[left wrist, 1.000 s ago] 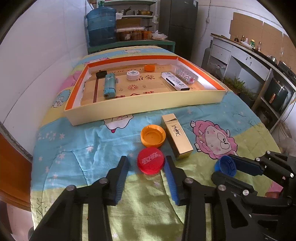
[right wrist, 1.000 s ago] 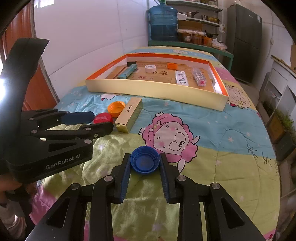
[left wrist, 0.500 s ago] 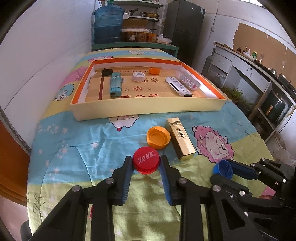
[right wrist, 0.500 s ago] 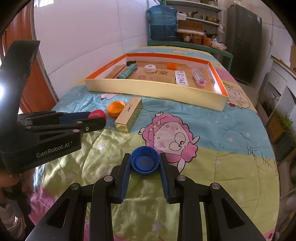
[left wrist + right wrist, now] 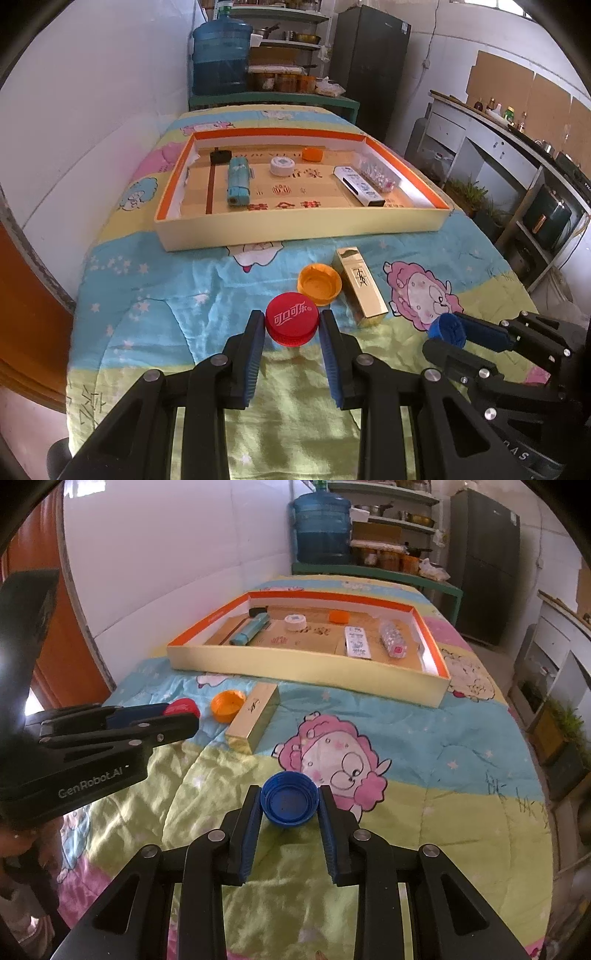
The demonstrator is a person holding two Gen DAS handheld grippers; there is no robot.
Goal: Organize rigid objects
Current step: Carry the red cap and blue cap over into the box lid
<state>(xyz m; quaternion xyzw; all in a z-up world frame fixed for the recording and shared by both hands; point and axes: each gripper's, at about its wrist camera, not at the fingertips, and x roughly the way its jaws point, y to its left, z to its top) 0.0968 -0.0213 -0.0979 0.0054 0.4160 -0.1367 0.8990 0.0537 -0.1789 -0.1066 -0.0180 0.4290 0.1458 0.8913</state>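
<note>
A red bottle cap with white lettering sits top up between the blue pads of my left gripper, which is shut on it. My right gripper is shut on a blue cap held hollow side up, just above the quilt. In the left wrist view the right gripper and its blue cap are at the lower right. The right wrist view has the left gripper at the left, with the red cap showing at its tips.
An orange cap and a gold box lie on the cartoon quilt just beyond the left gripper. Farther back stands a shallow cream and orange tray with several small items. A wall runs along the left, and cabinets stand at the right.
My left gripper's jaws have closed from either side onto the red cap, and the gripper has rolled slightly. The right gripper has kept still with the blue cap.
</note>
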